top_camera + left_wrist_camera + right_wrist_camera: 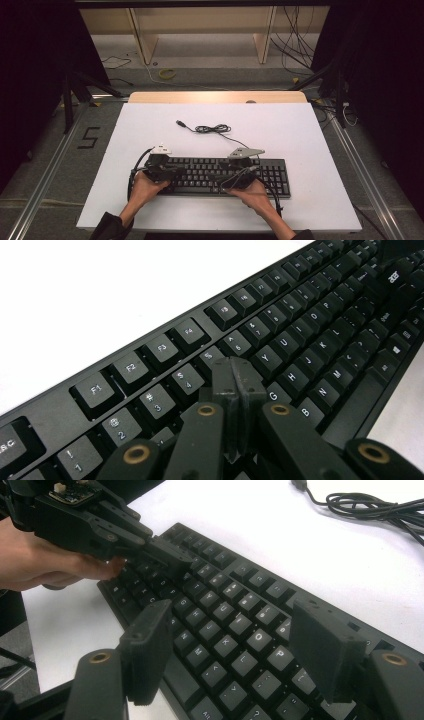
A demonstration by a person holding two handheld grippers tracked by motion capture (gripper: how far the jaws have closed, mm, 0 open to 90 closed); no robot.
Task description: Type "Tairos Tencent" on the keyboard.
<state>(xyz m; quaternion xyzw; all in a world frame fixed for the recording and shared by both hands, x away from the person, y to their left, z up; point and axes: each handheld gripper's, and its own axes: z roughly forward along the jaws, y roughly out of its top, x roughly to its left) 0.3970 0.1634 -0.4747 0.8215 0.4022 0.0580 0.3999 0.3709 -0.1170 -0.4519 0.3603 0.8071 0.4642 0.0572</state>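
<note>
White tabletop (150, 125): rectangular sheet, with a strip of bare wood (215, 97) showing along its far edge. A small grey disc (250, 101) sits on that strip, toward the far right corner.

Floor beyond the far edge: grey, with a coiled yellow cable (168, 73) left of centre and thin dark wires (295, 45) trailing at the right.

Light wooden frame (145, 35) stands farther back, two uprights visible.

Left of the tabletop: a black "5" mark (89, 137) on the grey floor, beside a metal rail (55, 165) running diagonally. A matching rail (370, 185) runs along the right side. Black tripod legs (70, 95) stand near the far left corner.
</note>
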